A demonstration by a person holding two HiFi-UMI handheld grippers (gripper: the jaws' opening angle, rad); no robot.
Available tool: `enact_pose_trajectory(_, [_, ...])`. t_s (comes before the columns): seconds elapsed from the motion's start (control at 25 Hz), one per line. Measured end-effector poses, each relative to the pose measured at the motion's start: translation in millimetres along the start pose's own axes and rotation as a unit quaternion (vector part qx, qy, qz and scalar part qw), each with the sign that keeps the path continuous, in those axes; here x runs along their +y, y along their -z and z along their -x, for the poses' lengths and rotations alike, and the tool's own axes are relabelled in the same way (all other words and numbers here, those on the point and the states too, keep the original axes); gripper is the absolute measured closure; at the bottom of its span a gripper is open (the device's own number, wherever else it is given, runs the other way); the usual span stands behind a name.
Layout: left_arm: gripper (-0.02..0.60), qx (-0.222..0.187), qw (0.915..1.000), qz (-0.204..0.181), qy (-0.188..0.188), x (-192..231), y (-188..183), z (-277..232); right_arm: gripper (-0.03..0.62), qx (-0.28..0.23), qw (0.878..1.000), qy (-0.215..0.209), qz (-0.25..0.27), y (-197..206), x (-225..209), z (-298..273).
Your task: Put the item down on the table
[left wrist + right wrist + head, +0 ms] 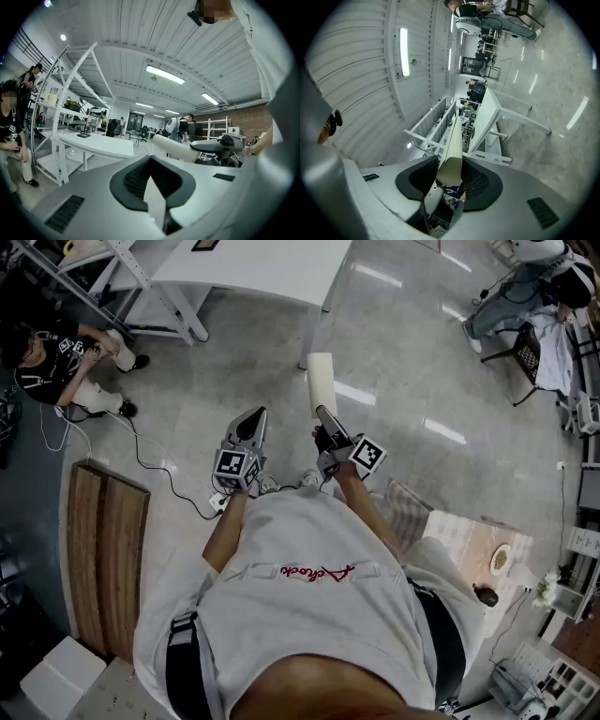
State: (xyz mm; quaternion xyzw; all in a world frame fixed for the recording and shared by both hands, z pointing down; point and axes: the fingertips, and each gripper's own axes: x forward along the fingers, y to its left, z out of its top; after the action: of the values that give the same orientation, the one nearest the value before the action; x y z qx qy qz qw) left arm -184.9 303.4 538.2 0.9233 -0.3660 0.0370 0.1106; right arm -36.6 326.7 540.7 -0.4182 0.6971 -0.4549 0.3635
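A long cream-coloured roll sticks forward out of my right gripper, held in the air above the grey floor. In the right gripper view the roll runs away between the two dark pads, and the right gripper is shut on its near end. The left gripper view shows the same roll at the right. My left gripper hangs beside it on the left; its jaws meet at the tips with nothing in them. A white table stands ahead.
One person sits on the floor at the upper left, with a cable trailing toward my feet. A wooden bench lies at the left. A small table with a dish is at the right. Metal shelving stands behind the white table.
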Motion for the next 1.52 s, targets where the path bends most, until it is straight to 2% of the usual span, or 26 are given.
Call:
enact_pose_trajectory(0.2, [0.563,0.005,1.0,0.002,0.001,0,3,-2,0.405,0.017,1.0,0.0,0.014,3,1,-4])
enact_pose_trajectory(0.52, [0.563,0.003,1.0,-0.005,0.003,-8,1,-8,0.405,0.019,1.0,-0.01,-0.008,2,-4,-2])
enact_pose_trajectory(0.72, [0.563,0.007,0.9999,-0.015,0.0,-18,-3,-20,0.405,0.018,1.0,-0.016,-0.014,-10,-5,-2])
enact_pose_trajectory(0.96, [0.564,0.01,0.9999,-0.008,-0.005,-35,2,-28,0.405,0.022,0.999,-0.018,-0.015,-25,-11,7])
enact_pose_trajectory(1.2, [0.563,0.017,0.9998,-0.001,0.007,-57,15,-37,0.405,0.024,0.999,-0.013,-0.019,-39,-21,15])
enact_pose_trajectory(1.52, [0.564,0.016,0.9998,0.003,0.008,-50,17,-51,0.405,0.027,0.999,-0.016,-0.012,-47,-28,3])
